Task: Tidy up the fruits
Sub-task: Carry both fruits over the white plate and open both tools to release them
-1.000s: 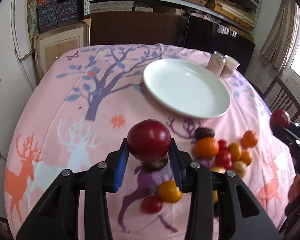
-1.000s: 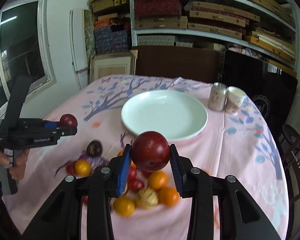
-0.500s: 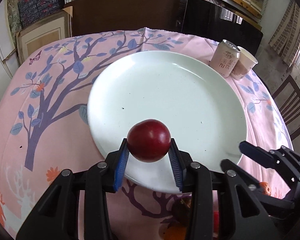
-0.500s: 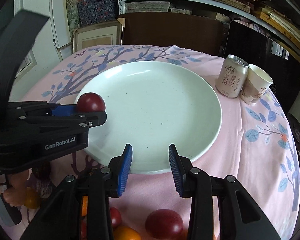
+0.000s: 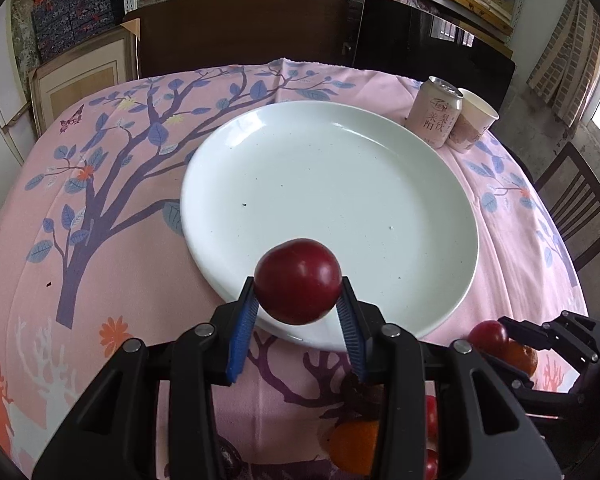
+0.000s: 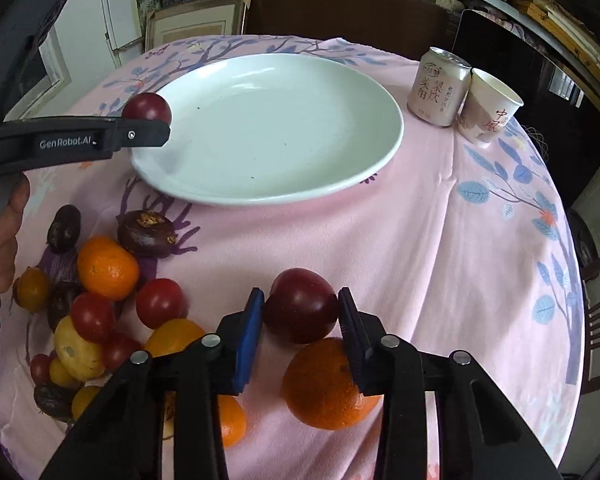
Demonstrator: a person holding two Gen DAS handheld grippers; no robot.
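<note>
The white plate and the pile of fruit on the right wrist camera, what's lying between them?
Only bare pink tablecloth between the white plate and the fruit pile, seen in the right wrist view.

Daylight, soft & even, came from a window at the right edge of the left wrist view, blown out white there. Mild glare sat on the white plate [image 5: 340, 152] & on the dark red plum [image 5: 298, 280]. Shadows were faint, e.g. under the plate rim. Strong fisheye bend w/ black vignette at the corners in both views. Focus was sharp, no motion blur.
</note>
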